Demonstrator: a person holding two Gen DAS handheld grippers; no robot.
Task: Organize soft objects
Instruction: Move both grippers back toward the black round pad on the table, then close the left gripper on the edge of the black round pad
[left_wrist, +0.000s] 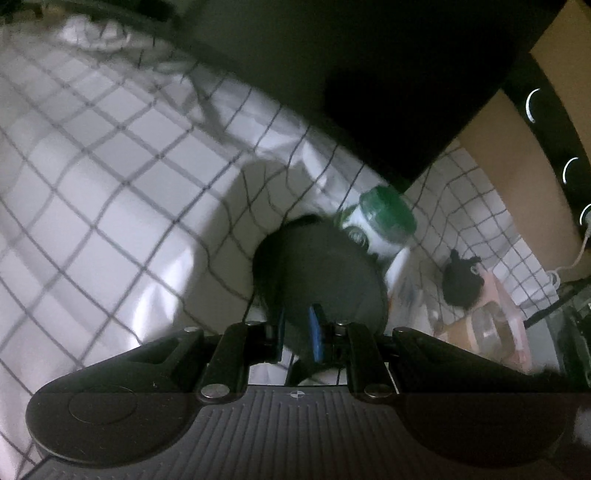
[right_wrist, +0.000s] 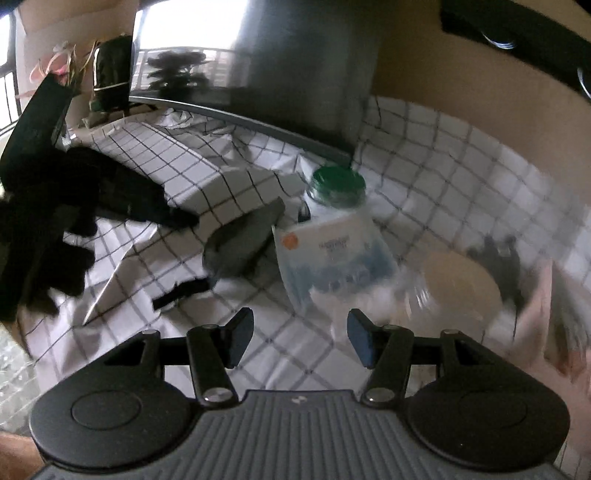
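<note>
Basically the checked cloth (right_wrist: 443, 177) is covering the whole work surface, with a big dark screen (right_wrist: 277, 74) standing at the back of it. A pile of black clothes (right_wrist: 74, 206) is lying on the cloth at the far left, well apart from the right claw (right_wrist: 301, 332). Nearer the middle a white-and-blue packet (right_wrist: 332, 254) is leaning against a jar with a green lid (right_wrist: 338, 184). Just left of the packet a grey soft piece (right_wrist: 243, 240) is lying on the cloth, its long axis running from lower left up to the right, toward the jar. That piece is sitting ahead and to the left of the right claw, which is hanging about half open with nothing between its pads. It is pointing more at the packet than at anything soft. In the left wrist view the left claw (left_wrist: 297, 325) is pinching narrow on a dark grey soft thing (left_wrist: 325, 280), with the jar just behind it. I cannot tell whether this is the same grey piece; the blur is too heavy. A small black lump (left_wrist: 461, 284) is lying off to the right, near a pink thing. Judging from this, the left hand is already carrying its item, so the right one is free for the next pick. It would need to be swinging left and lining its pads across that diagonal axis.
</note>
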